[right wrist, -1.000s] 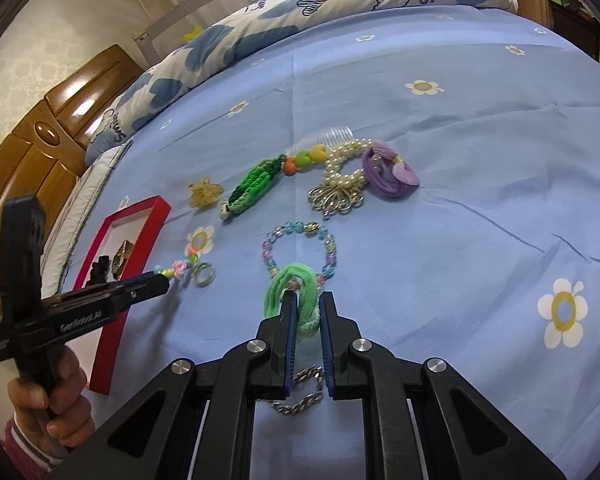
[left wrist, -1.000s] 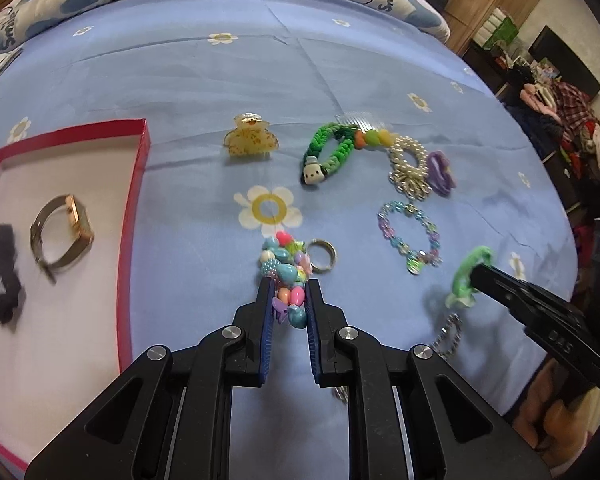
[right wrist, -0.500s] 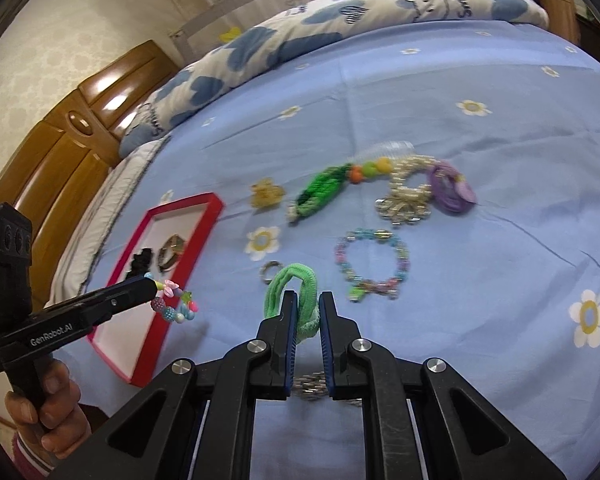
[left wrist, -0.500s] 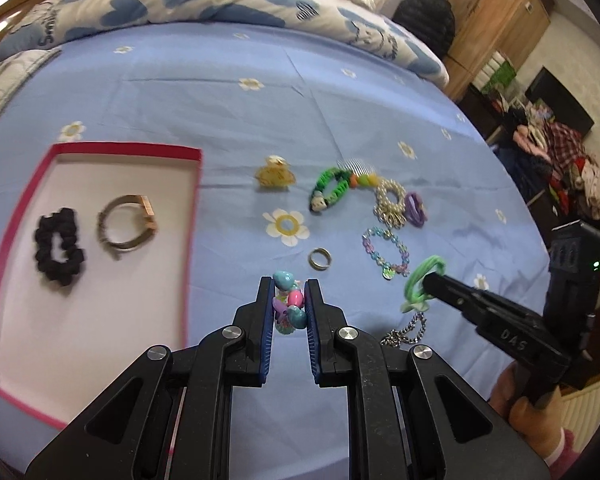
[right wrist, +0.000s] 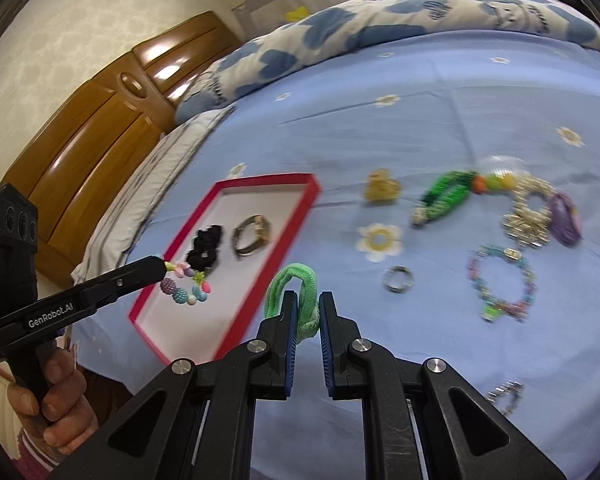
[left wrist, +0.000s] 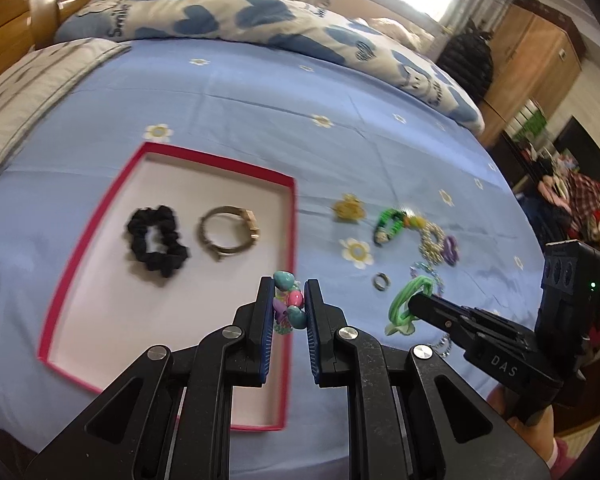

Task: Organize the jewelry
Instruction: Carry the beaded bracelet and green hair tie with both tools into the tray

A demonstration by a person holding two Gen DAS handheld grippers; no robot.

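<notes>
a colourful bead bracelet is clamped between the closed fingers of the left gripper and is held above the near right edge of the red-rimmed tray. a green hair tie is pinched by the shut fingers of the right gripper, just right of that tray. inside the tray a black scrunchie and a gold watch are laid side by side. on the blue bed sheet a silver ring, a pastel bead bracelet, a yellow hair claw and a green braided band are spread well apart from the tray.
</notes>
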